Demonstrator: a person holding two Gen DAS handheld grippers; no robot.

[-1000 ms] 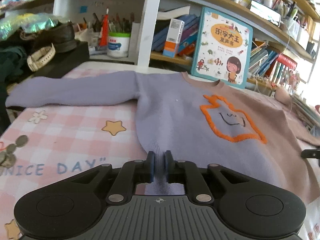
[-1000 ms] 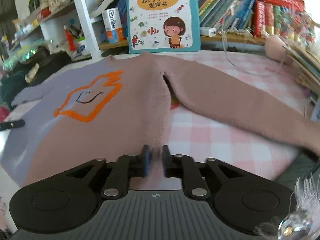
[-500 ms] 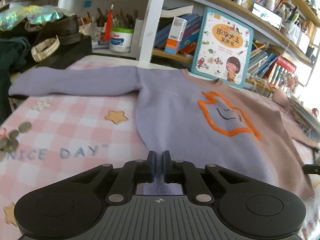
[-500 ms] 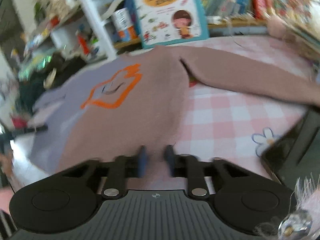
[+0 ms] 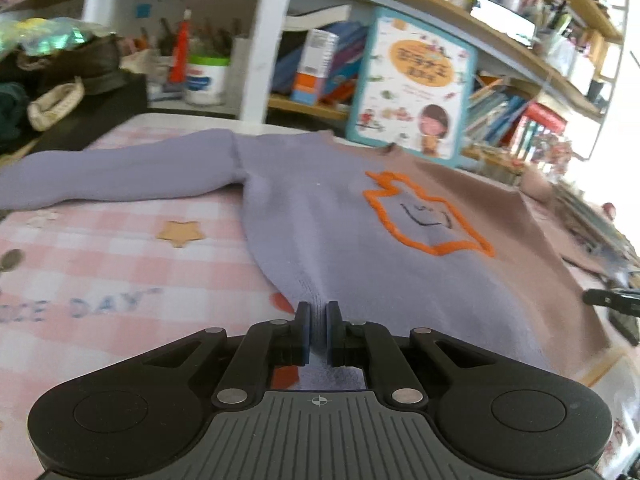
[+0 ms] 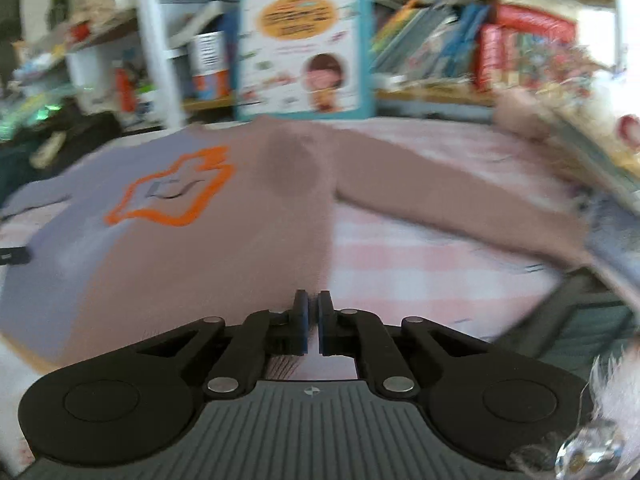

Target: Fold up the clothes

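Your sweater (image 5: 340, 232) lies spread flat, front up, on the counter (image 5: 100, 280), which is covered by a pink checked cloth printed with stars and lettering. The sweater is lilac on 1 half and dusty pink on the other, with an orange outlined figure (image 5: 424, 216) on the chest. Its lilac sleeve (image 5: 120, 176) stretches out to one side, and the pink sleeve (image 6: 440, 208) runs out to the other.

Your left hand-held gripper (image 5: 316, 316) is clamped on the lilac bottom hem, the knit bunching into a ridge between its blue pads. Your right hand-held gripper (image 6: 313, 308) has just been closing, and its jaws now stand almost together at the pink bottom hem near the side edge; the view is blurred, but pink fabric shows between and below the pads.

Behind the sweater's neckline a children's picture book (image 5: 412, 84) leans upright against the bookshelf (image 5: 520, 120), which is packed with books. A white pen pot (image 5: 206, 80) stands to the left of the shelf's white post.
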